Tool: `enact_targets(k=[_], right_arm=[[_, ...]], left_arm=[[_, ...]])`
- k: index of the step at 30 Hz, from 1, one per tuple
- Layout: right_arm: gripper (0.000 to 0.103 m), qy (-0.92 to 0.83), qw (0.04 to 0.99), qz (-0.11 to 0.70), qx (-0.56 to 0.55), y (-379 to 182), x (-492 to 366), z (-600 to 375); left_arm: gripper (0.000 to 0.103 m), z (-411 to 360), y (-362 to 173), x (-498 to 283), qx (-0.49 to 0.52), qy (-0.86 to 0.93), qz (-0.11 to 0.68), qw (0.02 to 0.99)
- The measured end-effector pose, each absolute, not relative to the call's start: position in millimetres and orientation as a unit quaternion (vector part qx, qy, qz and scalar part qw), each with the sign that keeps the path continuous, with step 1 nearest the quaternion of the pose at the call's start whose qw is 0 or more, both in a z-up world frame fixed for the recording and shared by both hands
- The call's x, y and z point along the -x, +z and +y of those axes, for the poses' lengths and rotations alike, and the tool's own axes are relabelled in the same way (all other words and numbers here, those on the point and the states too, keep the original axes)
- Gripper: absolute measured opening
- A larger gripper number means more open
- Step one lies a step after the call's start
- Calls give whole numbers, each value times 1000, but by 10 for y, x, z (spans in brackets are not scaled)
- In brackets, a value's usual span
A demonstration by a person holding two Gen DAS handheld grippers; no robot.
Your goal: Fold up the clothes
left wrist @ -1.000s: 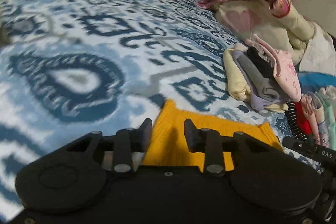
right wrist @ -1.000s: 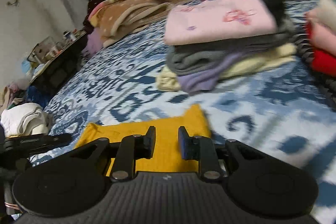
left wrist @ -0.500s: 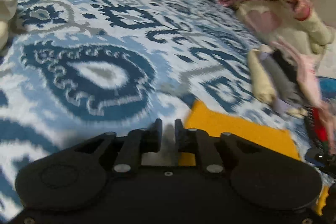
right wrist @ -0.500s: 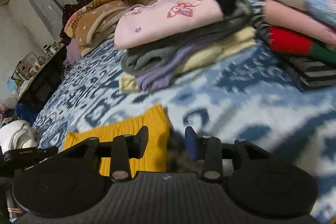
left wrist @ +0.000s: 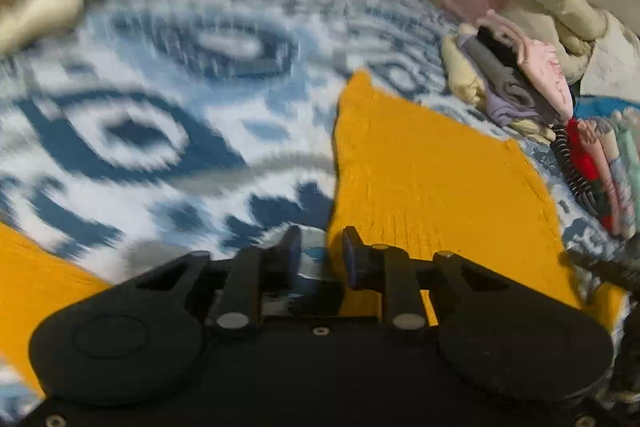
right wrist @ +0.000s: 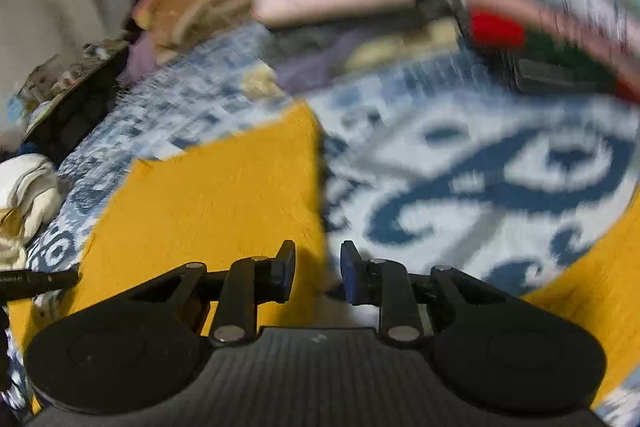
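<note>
Bedspread (left wrist: 168, 131), blue and white pattern: the bed carries everything you are working with, largest item in both views, much blurred.

Yellow knit garment (left wrist: 432, 187): spread flat on the bedspread, near you. Flat lay suits folding, since edges and corners stay reachable from both sides. More yellow shows at the near left corner of the left view and the near right of the right view; whether that belongs to the same piece, you cannot tell.

Folded stack (left wrist: 516, 83), pink piece on top, far right: judged to be where finished items go, kept well apart from the working area.

Second stack (left wrist: 600, 167), red and striped pieces, just beside the first.

Left tool (left wrist: 318, 255): parted a little, nothing between the tips, poised at the garment's left edge.

Right tool (right wrist: 318, 269): parted likewise, empty, at the garment's right edge (right wrist: 320, 187).

View notes: left view alone shows the pale bundle (left wrist: 560, 3) behind the stacks; right view alone shows the white heap (right wrist: 28, 187) and dark furniture (right wrist: 72, 99) at far left.
</note>
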State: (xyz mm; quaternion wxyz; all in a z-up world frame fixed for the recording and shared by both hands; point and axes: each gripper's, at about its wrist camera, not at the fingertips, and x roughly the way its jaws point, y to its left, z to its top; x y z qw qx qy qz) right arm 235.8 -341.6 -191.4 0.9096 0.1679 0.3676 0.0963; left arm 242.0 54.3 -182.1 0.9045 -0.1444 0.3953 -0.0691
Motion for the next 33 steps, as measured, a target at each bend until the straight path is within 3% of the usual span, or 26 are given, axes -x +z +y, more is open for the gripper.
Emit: enact_targets(k=[4, 6, 9, 13, 15, 16, 18, 23, 26, 28, 30, 33], right_arm=[[31, 93, 910, 372, -159, -1897, -2141, -3328], [32, 102, 908, 361, -187, -1909, -1936, -3358], [34, 103, 908, 341, -220, -1916, -1585, -3397], [33, 87, 895, 333, -285, -2047, -1224, -3520], [33, 72, 892, 327, -305, -2123, -1103, -3587], [33, 65, 892, 321, -312, -2141, -1040, -3627], [33, 54, 895, 311, -316, -2141, -925, -3673], [34, 40, 891, 303, -337, -2240, -736, -3776], [39, 32, 887, 299, -351, -2307, -627, -3840], [40, 32, 883, 294, -365, -2338, -585, -3910], [43, 28, 879, 284, -383, -2352, -560, -3989], [49, 19, 876, 266, -403, -2375, -544, -4119]], left_arm=[[21, 418, -1765, -2056, 125, -79, 387, 910], [33, 367, -1741, -1733, 118, -96, 374, 915], [36, 351, -1757, -1286, 114, -106, 367, 917], [37, 934, -1961, -1094, 228, -33, 362, 903], [15, 1371, -1997, -1097, 286, 44, 359, 887], [15, 1551, -1970, -1085, 318, 57, 347, 880], [22, 1685, -1835, -1093, 326, 62, 325, 886], [25, 1398, -1694, -1253, 324, -36, 318, 890], [41, 1046, -1934, -1444, 341, -109, 341, 869], [38, 1084, -2115, -1552, 349, -68, 334, 873], [6, 1397, -2230, -1570, 374, 0, 310, 874], [6, 1965, -2203, -1470, 419, 89, 277, 860]])
